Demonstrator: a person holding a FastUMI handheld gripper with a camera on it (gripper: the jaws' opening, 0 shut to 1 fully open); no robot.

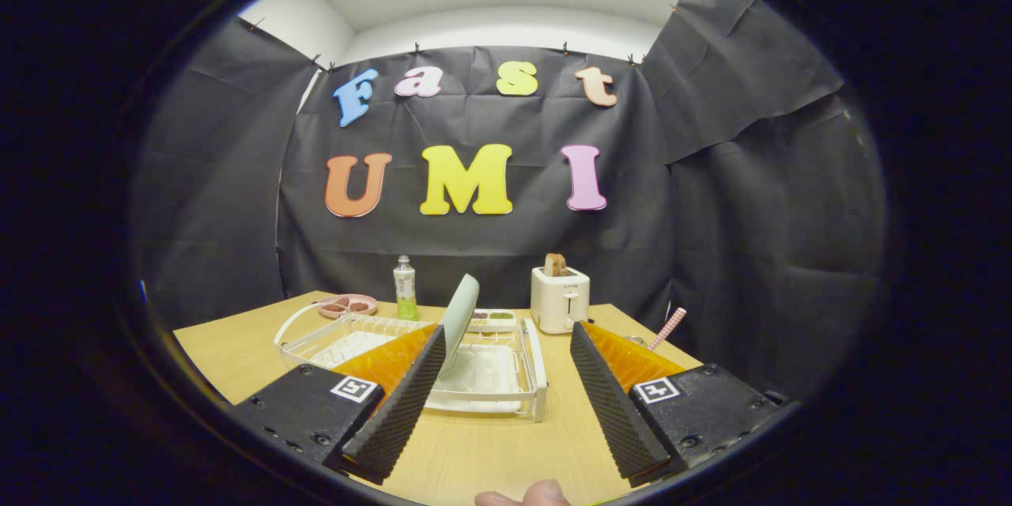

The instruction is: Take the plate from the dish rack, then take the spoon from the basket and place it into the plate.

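A pale green plate (460,318) stands on edge in the white wire dish rack (506,379) on the wooden table, just ahead of my left finger and leaning against nothing I can make out. My gripper (506,332) is open, its fingers wide apart, with the rack's right half between them and nothing held. Past the right finger, a spoon handle (669,329) with a pink checked pattern sticks up; the basket that holds it is hidden behind that finger.
A white toaster (560,299) with bread in it stands behind the rack. A green drink bottle (405,289), a pink dish of food (348,305) and a small white tray (492,319) sit at the back. A fingertip (526,495) shows at the table's near edge.
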